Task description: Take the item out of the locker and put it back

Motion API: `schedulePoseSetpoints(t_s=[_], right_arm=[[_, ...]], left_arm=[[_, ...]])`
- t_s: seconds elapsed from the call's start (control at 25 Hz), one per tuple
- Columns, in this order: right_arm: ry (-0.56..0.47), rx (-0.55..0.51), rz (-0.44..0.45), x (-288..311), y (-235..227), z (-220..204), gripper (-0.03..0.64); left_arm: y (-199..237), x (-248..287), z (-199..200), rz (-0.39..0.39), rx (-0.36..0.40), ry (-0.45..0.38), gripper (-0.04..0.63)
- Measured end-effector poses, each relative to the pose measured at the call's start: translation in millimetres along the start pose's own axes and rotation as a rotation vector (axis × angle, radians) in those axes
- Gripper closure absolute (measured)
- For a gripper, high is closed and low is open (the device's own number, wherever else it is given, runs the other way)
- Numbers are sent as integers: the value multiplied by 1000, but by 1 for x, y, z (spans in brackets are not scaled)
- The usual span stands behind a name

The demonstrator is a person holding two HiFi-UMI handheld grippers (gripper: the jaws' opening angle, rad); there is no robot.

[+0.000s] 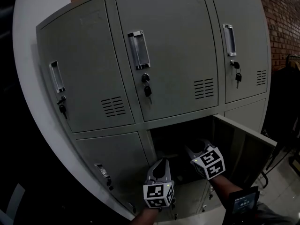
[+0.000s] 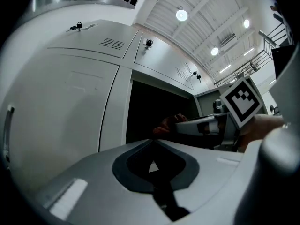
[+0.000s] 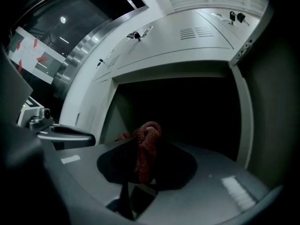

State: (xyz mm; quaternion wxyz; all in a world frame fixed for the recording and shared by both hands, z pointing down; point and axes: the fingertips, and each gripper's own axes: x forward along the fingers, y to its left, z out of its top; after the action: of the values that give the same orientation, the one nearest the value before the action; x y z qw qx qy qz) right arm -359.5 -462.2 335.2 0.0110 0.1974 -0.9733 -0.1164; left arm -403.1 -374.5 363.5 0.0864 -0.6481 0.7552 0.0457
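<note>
Grey lockers (image 1: 164, 55), one compartment (image 1: 176, 142) open; right gripper (image 3: 142, 145) pinches a reddish knitted cloth (image 3: 149, 132), left gripper (image 2: 151, 142) closed on nothing.

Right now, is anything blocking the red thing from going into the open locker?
No. The right claw pinches the red thing at the open locker compartment; its door is swung aside, and nothing visible blocks it.

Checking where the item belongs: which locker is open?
The bottom-row middle locker, under the centre top door: its door stands swung out to the right, baring a dark inside. All other doors visible are shut.
</note>
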Motion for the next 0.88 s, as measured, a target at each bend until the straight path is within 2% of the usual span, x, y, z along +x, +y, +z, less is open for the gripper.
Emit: schedulePoseSetpoints(t_s=[0.48, 0.72, 0.88], right_arm=[[92, -50, -32, 57, -13, -29, 512], [180, -107, -29, 71, -14, -47, 512], [257, -199, -7, 76, -6, -56, 512]], left_arm=[[9, 11, -2, -37, -7, -9, 597], [8, 13, -3, -60, -10, -12, 597], [6, 14, -3, -74, -10, -14, 597]])
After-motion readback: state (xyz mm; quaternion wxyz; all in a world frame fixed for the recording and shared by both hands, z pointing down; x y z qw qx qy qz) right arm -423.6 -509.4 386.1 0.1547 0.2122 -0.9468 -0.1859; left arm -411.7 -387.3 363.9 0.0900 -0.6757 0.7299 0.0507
